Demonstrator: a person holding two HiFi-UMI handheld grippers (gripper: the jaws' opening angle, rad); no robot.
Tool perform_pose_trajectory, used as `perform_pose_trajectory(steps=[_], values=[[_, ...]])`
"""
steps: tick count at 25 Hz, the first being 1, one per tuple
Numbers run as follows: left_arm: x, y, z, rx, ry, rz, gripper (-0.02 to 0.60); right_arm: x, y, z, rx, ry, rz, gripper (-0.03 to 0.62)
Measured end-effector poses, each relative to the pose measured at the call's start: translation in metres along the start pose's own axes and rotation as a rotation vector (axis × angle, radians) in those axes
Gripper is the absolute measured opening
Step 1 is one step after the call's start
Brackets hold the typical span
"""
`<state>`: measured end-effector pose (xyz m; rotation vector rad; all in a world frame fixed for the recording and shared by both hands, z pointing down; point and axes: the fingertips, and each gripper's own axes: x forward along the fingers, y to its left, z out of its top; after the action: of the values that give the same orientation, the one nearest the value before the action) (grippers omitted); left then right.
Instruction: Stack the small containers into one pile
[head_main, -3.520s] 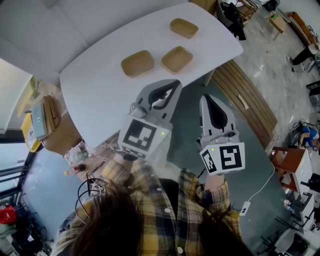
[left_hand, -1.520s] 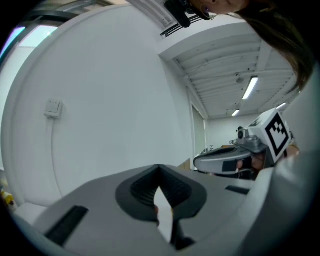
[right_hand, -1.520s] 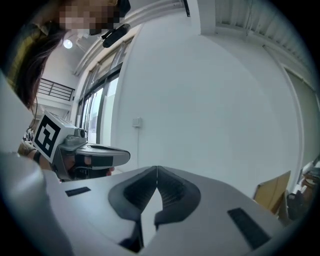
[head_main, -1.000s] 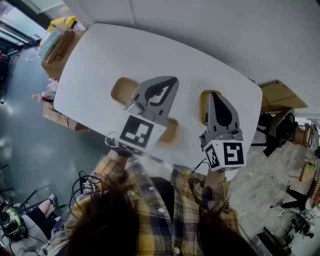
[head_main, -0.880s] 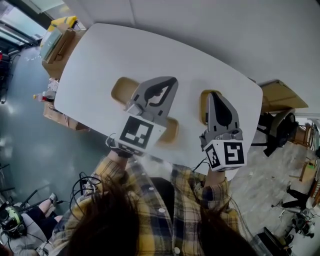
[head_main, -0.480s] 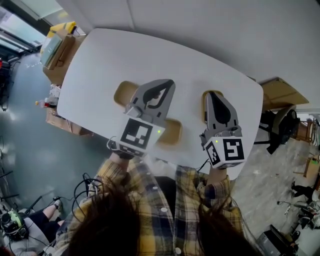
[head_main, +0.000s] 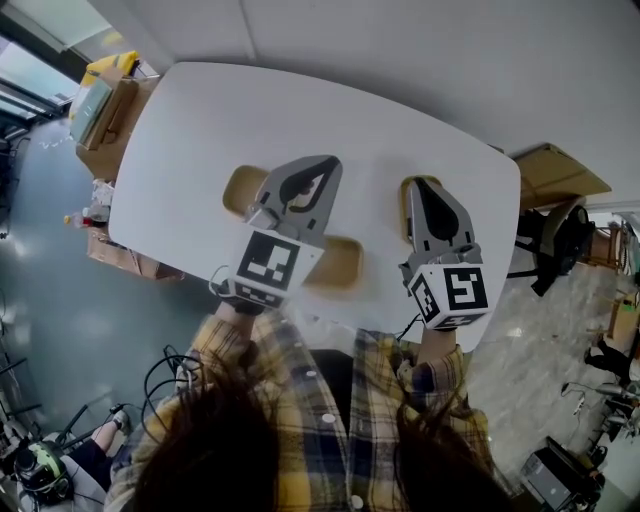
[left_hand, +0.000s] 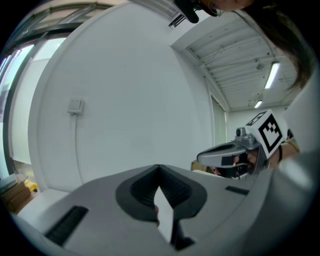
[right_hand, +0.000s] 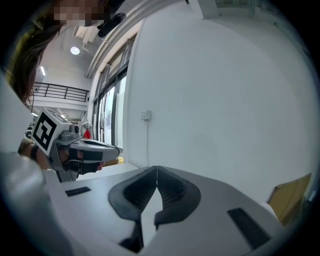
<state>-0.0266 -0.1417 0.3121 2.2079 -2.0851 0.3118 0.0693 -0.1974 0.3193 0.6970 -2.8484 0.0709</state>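
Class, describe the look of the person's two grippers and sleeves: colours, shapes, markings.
The left gripper and right gripper are grey, tapering to a point, with black ribbed pads. Each carries a white cube with black square markers. The sleeves are yellow-and-dark plaid.

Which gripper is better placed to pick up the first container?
Right, probably. The right gripper, shut, hovers over the right container; the left gripper, also shut, points past the left container and middle container.

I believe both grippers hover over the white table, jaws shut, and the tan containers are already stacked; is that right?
Not stacked: the head view shows the left container, middle container and right container lying apart on the table. The left gripper and right gripper do hover there, jaws shut.
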Motion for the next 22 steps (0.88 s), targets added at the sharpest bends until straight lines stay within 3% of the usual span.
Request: perform_pose_trajectory(steps=[15,22], values=[[0.015,-0.014,-0.031,-0.036,0.032,-0.047,0.017,0.003,-0.015,-0.068,0.019,0.194,-0.014,0.018],[0.019,-0.021,-0.048,-0.049,0.066,-0.058,0.017,0.008,-0.018,-0.113,-0.002,0.321,0.003,0.080]])
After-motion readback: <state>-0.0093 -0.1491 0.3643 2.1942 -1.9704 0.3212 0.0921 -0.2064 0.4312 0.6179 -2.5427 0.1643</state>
